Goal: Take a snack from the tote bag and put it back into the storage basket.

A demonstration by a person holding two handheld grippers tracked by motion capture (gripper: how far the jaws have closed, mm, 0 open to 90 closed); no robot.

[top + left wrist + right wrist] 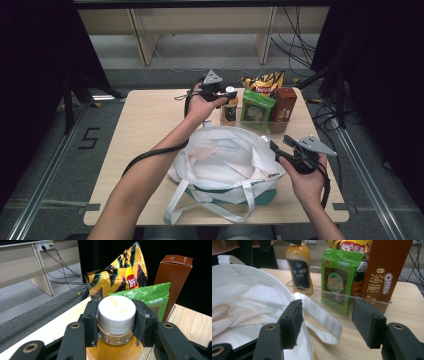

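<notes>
On the far side of the bench [150, 115], the left gripper [223, 95] has its jaws pinching the white cap [117, 312] of a bottle of orange-yellow liquid [229, 112], the pads pressed against both sides of the cap. The bottle stands upright at the left end of a row of groceries near the far edge, seemingly inside a clear plastic tray [352, 298]. Just to its right stands a green snack packet [257, 110], then a brown Oreo box [283, 104] at the right end; a yellow and black Lay's crisp bag [263, 81] leans behind them, farther back. In the middle of the bench, nearer the person, lies a white cloth tote bag [225, 160] with its mouth open upward and its handles [200, 207] trailing toward the near edge; something teal shows beneath it. The right gripper [279, 148] sits at the right rim of the bag, held in the right hand [307, 180], its jaws spread apart; in the right gripper view a white strap [322, 317] of the bag runs between the pads without either pad pressing on it. The left hand [202, 107] reaches over the bag's far rim to the bottle.
</notes>
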